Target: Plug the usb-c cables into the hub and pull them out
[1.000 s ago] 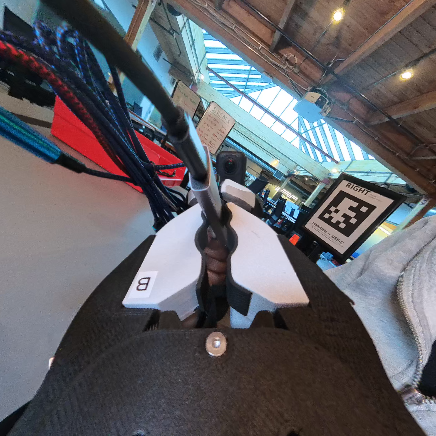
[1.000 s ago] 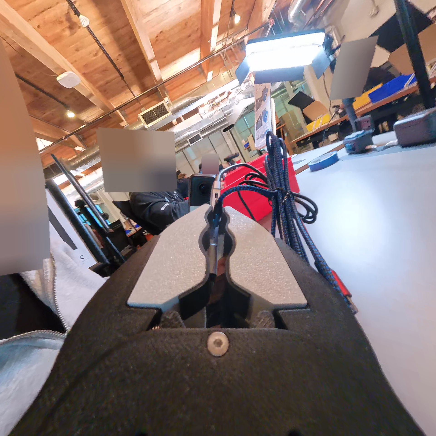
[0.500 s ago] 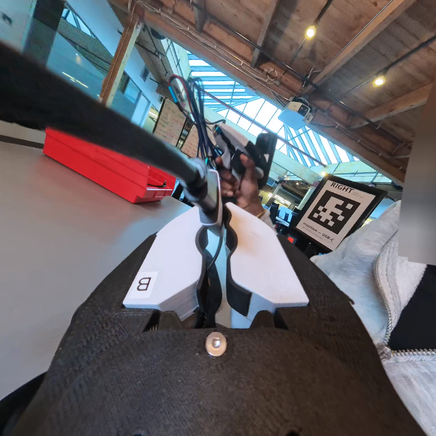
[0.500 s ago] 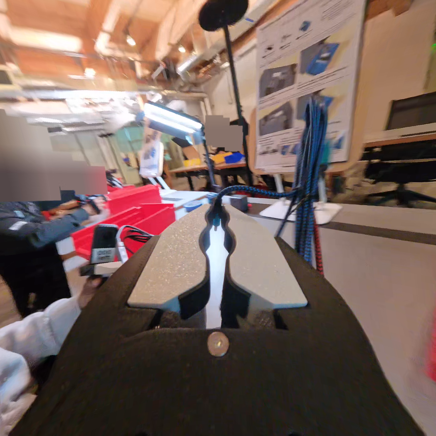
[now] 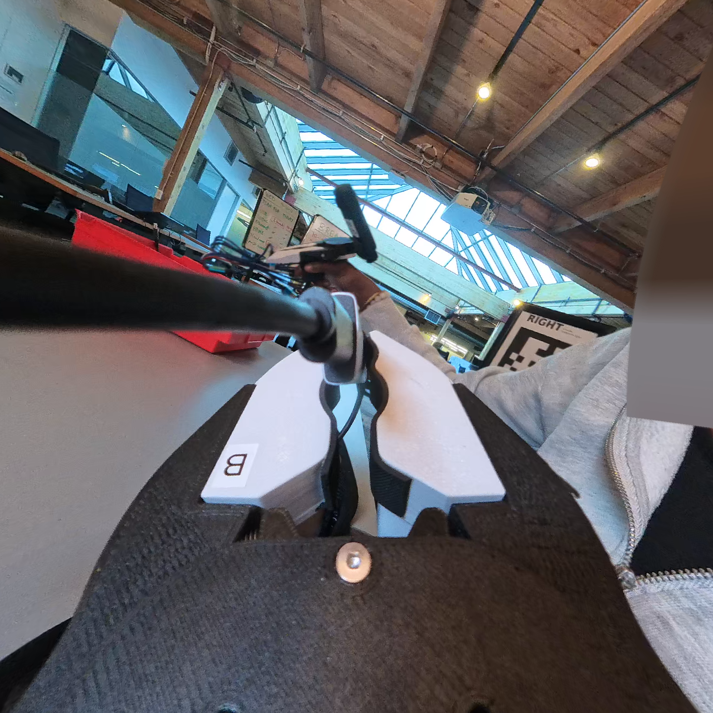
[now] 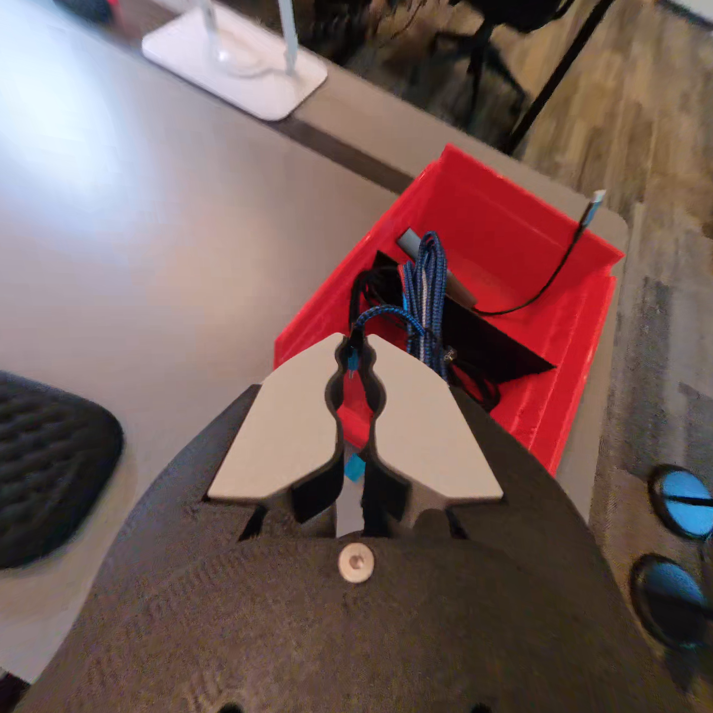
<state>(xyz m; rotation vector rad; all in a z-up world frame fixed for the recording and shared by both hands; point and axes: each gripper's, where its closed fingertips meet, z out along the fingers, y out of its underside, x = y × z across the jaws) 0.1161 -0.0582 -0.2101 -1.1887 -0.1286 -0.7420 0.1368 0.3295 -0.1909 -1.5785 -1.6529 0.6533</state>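
left gripper point(image 5: 360, 349) pinches grey hub point(image 5: 341, 339) | right gripper point(image 6: 357, 339) seemingly clamps blue braided cable point(image 6: 387, 314) over red bin point(image 6: 513, 308)

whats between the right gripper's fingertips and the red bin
In the right wrist view, the blue braided cable spans it: pinched at the right gripper, its bundle hangs down into the red bin.

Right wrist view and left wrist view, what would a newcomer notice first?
In the right wrist view, the right gripper pinches a blue braided cable above a red bin of cables at the table's corner. In the left wrist view, the left gripper clamps a silver plug with a thick black cable.
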